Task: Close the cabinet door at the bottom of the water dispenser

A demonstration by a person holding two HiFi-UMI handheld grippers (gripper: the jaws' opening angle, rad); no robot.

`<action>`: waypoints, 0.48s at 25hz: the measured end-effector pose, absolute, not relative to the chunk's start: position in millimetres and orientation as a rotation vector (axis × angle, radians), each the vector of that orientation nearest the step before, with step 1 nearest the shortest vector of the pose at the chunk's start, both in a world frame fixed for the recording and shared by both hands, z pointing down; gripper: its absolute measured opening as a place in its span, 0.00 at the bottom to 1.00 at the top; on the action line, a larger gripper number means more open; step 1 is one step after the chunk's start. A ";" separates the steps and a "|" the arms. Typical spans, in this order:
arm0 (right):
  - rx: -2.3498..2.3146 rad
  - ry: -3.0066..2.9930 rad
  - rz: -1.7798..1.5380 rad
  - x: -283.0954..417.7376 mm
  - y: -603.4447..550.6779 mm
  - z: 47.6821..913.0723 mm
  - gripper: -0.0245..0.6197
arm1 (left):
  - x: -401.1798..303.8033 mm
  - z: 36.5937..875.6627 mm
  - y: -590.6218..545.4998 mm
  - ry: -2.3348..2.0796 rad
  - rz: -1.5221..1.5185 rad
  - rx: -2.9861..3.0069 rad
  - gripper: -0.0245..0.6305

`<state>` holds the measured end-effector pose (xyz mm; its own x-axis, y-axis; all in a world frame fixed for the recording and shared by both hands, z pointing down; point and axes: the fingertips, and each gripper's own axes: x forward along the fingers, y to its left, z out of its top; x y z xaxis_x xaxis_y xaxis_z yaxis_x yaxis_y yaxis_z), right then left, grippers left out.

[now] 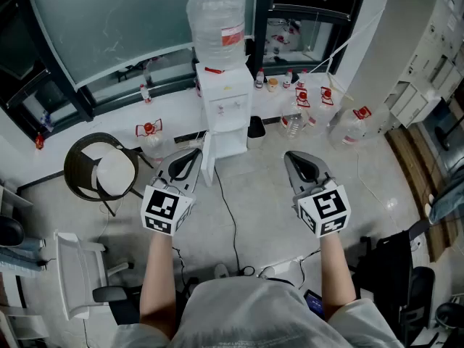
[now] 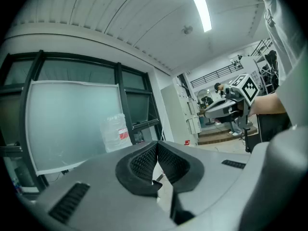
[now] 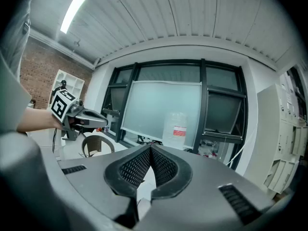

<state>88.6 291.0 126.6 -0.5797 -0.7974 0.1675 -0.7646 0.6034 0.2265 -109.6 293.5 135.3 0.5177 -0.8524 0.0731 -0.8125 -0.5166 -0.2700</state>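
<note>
Water dispenser (image 1: 225,114) is standing at twelve o'clock, its bottom cabinet door (image 1: 208,158) hanging open toward eleven, while left gripper (image 1: 193,154) and right gripper (image 1: 291,156) are hovering short of it, fingers clenched on nothing; too hard a shove is likely risking rebound, or rocking the bottle (image 1: 216,24).
</note>
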 end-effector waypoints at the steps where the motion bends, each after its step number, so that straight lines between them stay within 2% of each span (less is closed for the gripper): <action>1: 1.284 -2.580 -0.189 93.3 288.6 126.7 0.08 | -106.4 135.9 291.3 1.424 -0.290 -2.557 0.07; 12: 1.316 -2.614 -0.188 167.1 242.7 128.9 0.08 | -49.9 140.6 248.0 1.481 -0.290 -2.556 0.07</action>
<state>167.1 242.7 128.9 -0.5800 -0.8045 0.1279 -0.7780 0.5936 0.2059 -49.9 248.0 140.6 0.4870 -0.8697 0.0806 -0.8359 -0.4909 -0.2454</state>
